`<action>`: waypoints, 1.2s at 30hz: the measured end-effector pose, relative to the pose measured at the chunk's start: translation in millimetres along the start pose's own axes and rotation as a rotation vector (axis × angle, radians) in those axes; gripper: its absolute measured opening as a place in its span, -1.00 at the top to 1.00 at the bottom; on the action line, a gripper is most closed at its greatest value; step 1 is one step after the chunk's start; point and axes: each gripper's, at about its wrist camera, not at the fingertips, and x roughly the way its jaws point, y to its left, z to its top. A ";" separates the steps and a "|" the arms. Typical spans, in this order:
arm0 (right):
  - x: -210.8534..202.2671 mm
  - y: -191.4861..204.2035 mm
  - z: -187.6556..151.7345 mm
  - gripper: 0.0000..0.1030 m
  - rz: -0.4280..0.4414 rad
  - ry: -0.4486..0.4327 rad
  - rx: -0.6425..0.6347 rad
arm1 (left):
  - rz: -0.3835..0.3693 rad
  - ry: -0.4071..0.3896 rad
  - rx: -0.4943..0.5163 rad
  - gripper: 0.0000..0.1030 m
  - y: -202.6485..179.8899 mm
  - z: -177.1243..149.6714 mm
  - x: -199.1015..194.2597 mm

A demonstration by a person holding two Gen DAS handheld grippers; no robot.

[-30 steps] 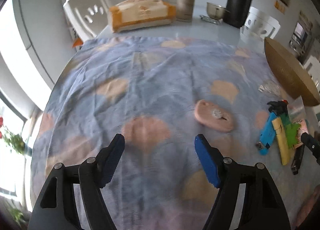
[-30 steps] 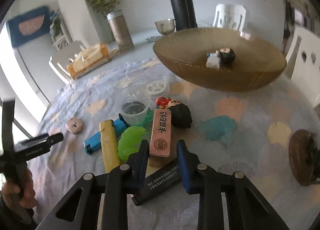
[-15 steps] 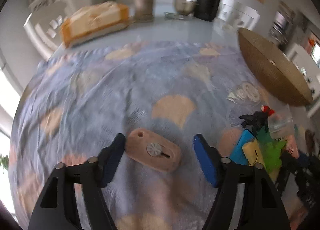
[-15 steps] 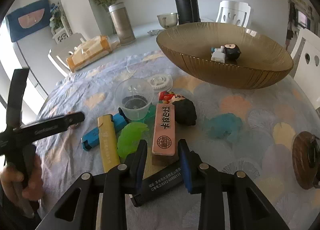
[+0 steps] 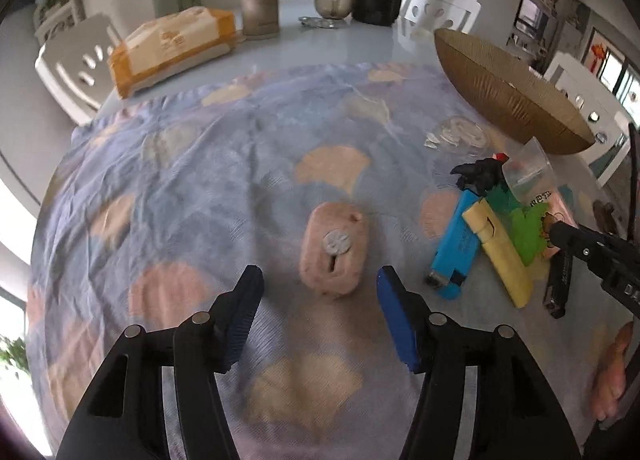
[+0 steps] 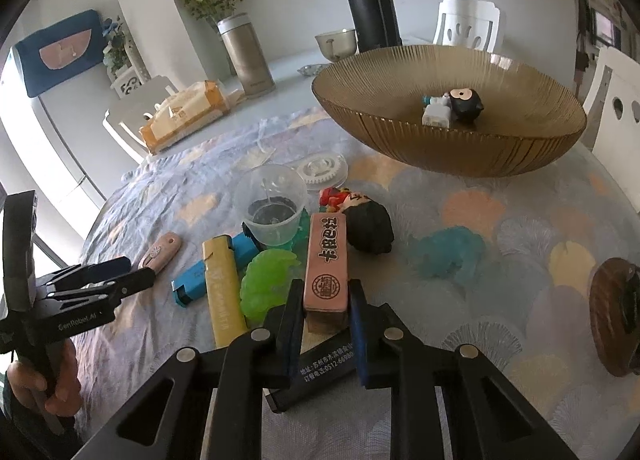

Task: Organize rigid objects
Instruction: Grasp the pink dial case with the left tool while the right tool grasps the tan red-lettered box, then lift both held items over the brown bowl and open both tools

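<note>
A small pink oblong case (image 5: pixel 334 248) with a round grey dial lies flat on the patterned cloth. My left gripper (image 5: pixel 320 300) hovers over its near end, and its jaws are opening, one on each side of the case without touching it. In the right wrist view the same case (image 6: pixel 160 250) lies just beyond the left gripper (image 6: pixel 140 271). My right gripper (image 6: pixel 324 302) is shut on the near end of a pink lighter (image 6: pixel 326 256). That lighter rests on a black lighter (image 6: pixel 320 368), beside a green jelly toy (image 6: pixel 266 284), a yellow lighter (image 6: pixel 222 288) and a blue lighter (image 6: pixel 200 274).
A wide amber bowl (image 6: pixel 400 132) with small figurines (image 6: pixel 456 104) stands behind the pile. A clear cup (image 6: pixel 274 212), a black-haired figurine (image 6: pixel 368 226), a teal lump (image 6: pixel 448 252) and a white toothed disc (image 6: pixel 322 170) lie around. A brown round object (image 6: pixel 612 312) sits at the right edge.
The left gripper has moved over to the pink case and rolled, so the case now lies lengthwise between its fingers. The right gripper's fingers have closed onto the pink lighter.
</note>
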 end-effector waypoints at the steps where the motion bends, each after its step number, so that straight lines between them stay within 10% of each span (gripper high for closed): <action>1: 1.3 -1.4 0.2 0.61 0.007 0.006 0.006 | 0.012 -0.002 0.010 -0.11 -4.7 3.4 3.9; 5: 6.2 -4.7 1.4 0.59 0.041 0.029 0.023 | 0.004 -0.027 0.032 0.39 -15.8 8.8 9.4; 15: -23.0 0.2 -2.3 0.65 -0.012 -0.104 -0.001 | -0.041 -0.188 0.012 0.39 -29.0 16.2 -43.5; 25: -100.0 -12.7 63.4 0.65 -0.091 -0.278 0.029 | -0.239 -0.396 0.065 0.39 -94.8 103.8 -96.7; 36: -43.4 -27.8 109.8 0.63 -0.302 -0.206 0.006 | -0.212 -0.244 0.102 0.14 -146.9 145.0 -12.8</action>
